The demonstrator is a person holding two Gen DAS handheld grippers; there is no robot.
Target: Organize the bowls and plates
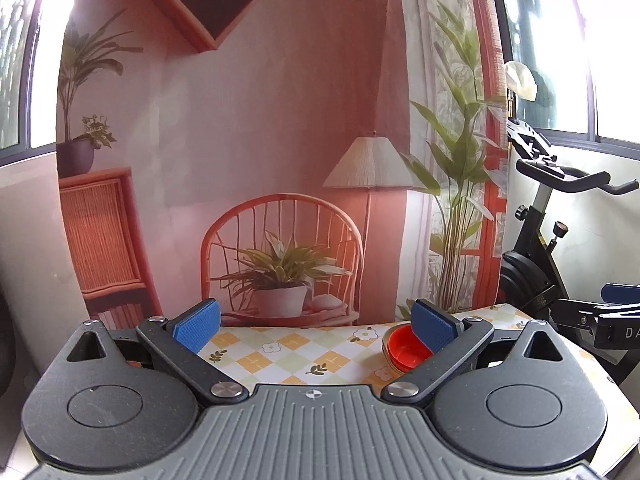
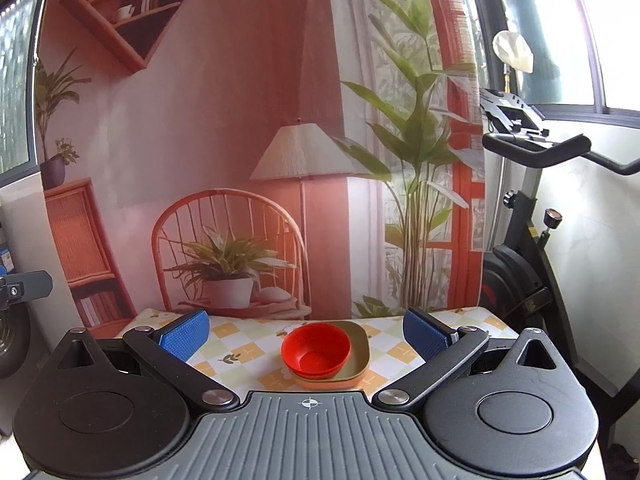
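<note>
Both tools are held wide open and empty above the worktop. The red bowl is seen nested in an olive dish on an orange plate, straight ahead of the right tool and beside the right finger of the left tool. The stack could be tipped if only the bowl's rim is clipped.

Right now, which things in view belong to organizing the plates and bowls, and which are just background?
Job:
red bowl
olive plate under the bowl
orange plate at the bottom
left gripper, open, empty
right gripper, open, empty

Background:
checked tablecloth
printed backdrop
exercise bike
</note>
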